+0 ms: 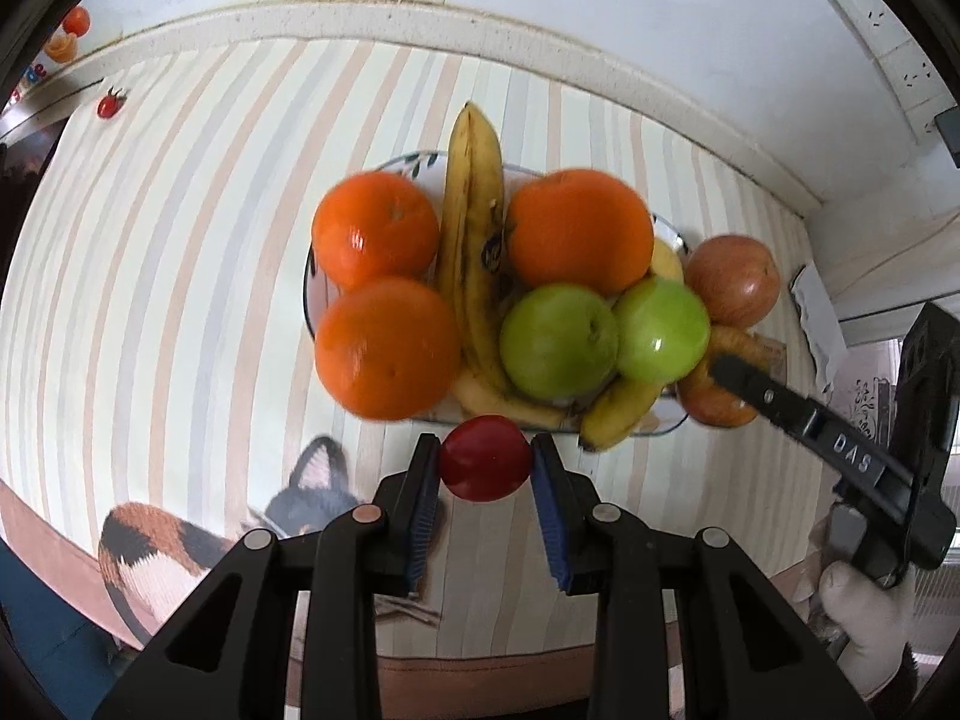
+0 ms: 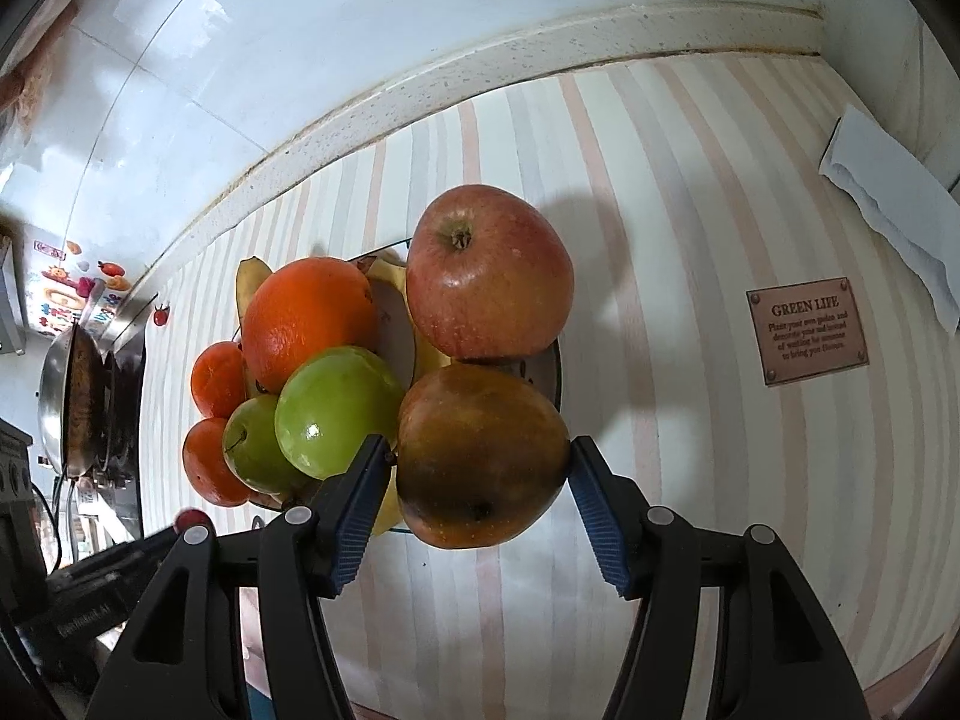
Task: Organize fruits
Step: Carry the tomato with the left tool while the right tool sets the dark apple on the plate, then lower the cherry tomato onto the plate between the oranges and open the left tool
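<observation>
A white plate point(image 1: 420, 165) on the striped tablecloth carries three oranges point(image 1: 384, 348), bananas point(image 1: 474, 222), two green apples point(image 1: 558, 339) and a red apple point(image 1: 735, 279). My left gripper point(image 1: 485, 468) is shut on a small dark red plum point(image 1: 485, 465), just in front of the plate's near rim. My right gripper point(image 2: 477, 456) is shut on a brown-orange mango point(image 2: 480, 456) at the plate's point(image 2: 555, 372) right edge, next to the red apple point(image 2: 489, 273) and a green apple point(image 2: 336, 414). The right gripper also shows in the left wrist view point(image 1: 738, 378).
A wall runs along the table's far edge. A folded white paper point(image 2: 894, 204) and a "GREEN LIFE" plaque print point(image 2: 807, 330) lie to the right. A cherry tomato point(image 1: 110, 105) sits at far left. A stove with a metal pan point(image 2: 72, 402) stands left.
</observation>
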The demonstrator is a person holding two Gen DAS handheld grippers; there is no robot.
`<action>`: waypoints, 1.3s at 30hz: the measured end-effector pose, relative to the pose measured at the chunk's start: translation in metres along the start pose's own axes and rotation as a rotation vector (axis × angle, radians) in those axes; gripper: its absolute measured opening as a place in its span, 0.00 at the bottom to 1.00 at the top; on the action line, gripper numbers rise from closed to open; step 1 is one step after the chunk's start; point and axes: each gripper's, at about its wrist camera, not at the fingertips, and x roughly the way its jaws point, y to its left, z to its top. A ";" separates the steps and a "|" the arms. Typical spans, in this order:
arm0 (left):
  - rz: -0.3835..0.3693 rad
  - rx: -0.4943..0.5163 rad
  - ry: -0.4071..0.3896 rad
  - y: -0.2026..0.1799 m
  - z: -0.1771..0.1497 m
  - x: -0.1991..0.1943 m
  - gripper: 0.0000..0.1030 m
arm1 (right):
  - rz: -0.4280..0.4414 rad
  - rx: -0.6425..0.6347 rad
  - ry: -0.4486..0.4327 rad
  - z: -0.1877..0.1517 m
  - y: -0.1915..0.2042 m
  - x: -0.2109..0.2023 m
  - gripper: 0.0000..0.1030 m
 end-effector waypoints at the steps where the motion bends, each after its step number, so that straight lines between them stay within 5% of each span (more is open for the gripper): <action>1: 0.000 0.003 -0.003 0.000 0.003 0.001 0.27 | 0.001 0.001 0.001 0.000 -0.001 -0.001 0.62; 22: 0.082 0.256 -0.049 -0.027 0.005 0.032 0.28 | -0.016 -0.013 -0.018 -0.003 0.004 -0.010 0.63; 35: 0.086 0.230 -0.041 -0.023 -0.006 0.036 0.29 | -0.009 -0.003 -0.057 -0.009 0.003 -0.027 0.63; 39: 0.055 0.181 -0.040 -0.001 -0.041 0.004 0.38 | 0.005 -0.027 -0.091 -0.020 0.007 -0.052 0.65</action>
